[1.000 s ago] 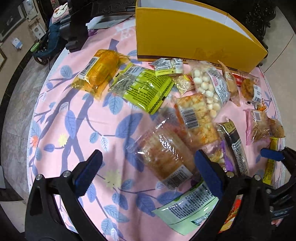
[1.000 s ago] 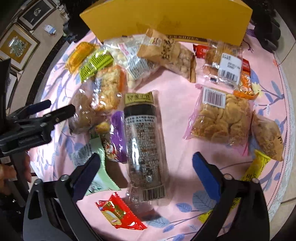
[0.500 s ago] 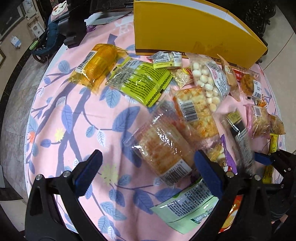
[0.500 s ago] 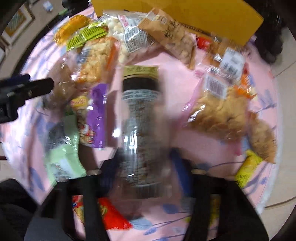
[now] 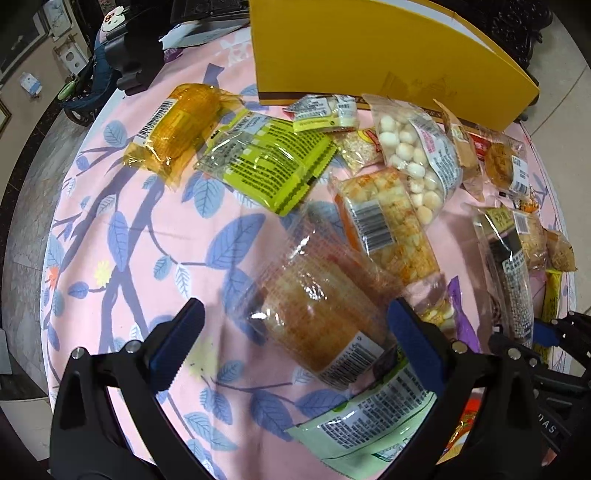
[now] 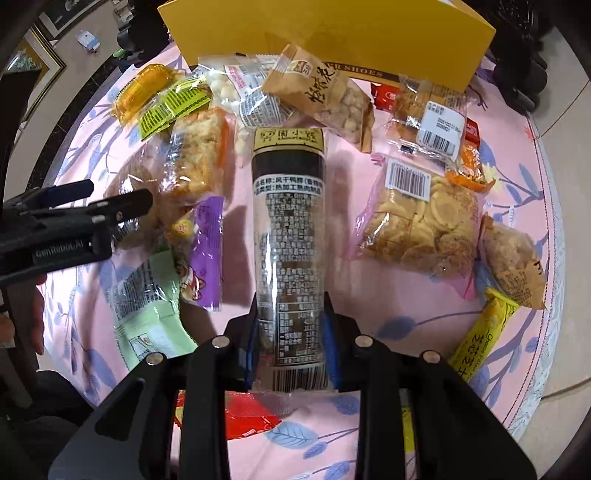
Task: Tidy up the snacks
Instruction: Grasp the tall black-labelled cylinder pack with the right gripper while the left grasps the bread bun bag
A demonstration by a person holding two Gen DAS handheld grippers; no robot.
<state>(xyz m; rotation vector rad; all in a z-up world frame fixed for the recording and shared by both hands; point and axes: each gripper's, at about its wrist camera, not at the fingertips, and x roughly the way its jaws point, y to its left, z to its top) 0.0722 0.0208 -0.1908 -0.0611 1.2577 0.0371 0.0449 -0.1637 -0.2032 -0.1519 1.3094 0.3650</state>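
On the pink leaf-print tablecloth [image 6: 424, 306], the long black snack pack [image 6: 288, 229] is lying lengthwise, pointing toward the yellow shoe box [image 6: 332, 33]. The right gripper [image 6: 291, 347] has just been closing, clamping the pack's near end. The left gripper [image 5: 291, 339] is hovering with fingers spread above a clear-wrapped cake pack [image 5: 317, 314].

Black gripper [image 6: 291, 350], blue-padded jaws, silver screws.

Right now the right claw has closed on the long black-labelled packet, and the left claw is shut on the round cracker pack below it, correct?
Not quite. The right claw has just been closing and its pads pinch the long black-labelled packet. But the left claw stands wide open above the round cracker pack, pressing on nothing. The left wrist view shows it.
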